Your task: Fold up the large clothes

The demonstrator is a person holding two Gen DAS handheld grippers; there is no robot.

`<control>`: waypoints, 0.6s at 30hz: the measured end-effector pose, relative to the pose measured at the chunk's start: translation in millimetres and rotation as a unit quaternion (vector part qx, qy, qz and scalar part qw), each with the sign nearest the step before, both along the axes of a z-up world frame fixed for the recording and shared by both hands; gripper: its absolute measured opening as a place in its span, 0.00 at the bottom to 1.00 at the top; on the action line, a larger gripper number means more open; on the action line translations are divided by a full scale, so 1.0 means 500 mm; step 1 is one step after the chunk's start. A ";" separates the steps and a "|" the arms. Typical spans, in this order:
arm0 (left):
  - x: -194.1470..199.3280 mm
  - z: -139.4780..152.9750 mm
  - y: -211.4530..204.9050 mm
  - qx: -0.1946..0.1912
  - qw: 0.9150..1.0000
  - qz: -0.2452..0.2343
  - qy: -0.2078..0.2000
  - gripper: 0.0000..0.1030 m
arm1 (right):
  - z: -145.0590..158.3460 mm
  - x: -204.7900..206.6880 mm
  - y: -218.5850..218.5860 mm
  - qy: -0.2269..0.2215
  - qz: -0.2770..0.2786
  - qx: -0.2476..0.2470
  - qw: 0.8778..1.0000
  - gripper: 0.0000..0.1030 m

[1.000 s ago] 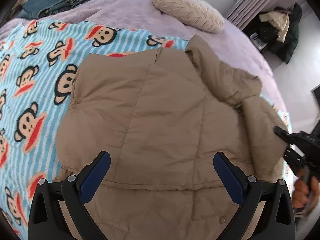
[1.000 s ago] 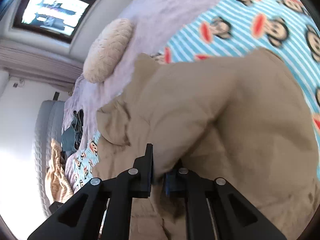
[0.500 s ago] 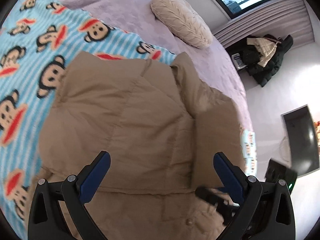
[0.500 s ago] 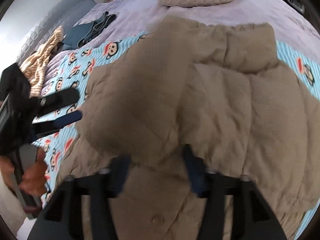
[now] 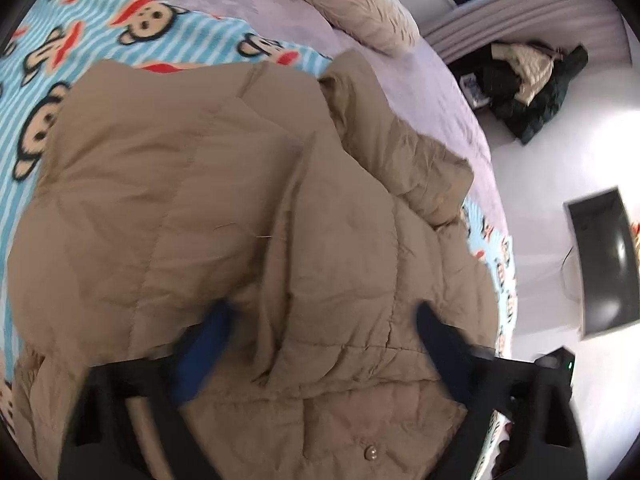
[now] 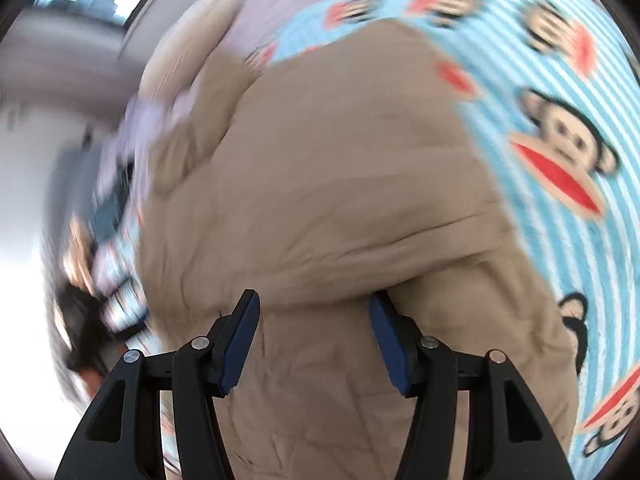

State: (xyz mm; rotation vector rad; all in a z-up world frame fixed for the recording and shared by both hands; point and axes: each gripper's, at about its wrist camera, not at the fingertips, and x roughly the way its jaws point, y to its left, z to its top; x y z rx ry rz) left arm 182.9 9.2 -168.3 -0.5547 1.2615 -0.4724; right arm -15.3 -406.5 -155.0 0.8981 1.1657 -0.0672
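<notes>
The right claw (image 6: 312, 340) had released the jacket (image 5: 240, 200), folded sleeve lying at two o'clock; the left claw (image 5: 320, 344) was closing over its hem, not yet pinching.

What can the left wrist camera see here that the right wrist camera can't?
Only the left view shows the dark clothes pile on the floor and the dark screen. The right view is blurred and shows nothing clear of its own. Both show the tan jacket, the monkey-print blanket and the cream pillow.
</notes>
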 end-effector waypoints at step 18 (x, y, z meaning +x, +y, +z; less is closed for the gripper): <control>-0.045 0.015 -0.011 0.105 0.994 0.003 -0.023 0.16 | 0.004 0.011 -0.047 0.021 0.045 -0.077 0.996 0.44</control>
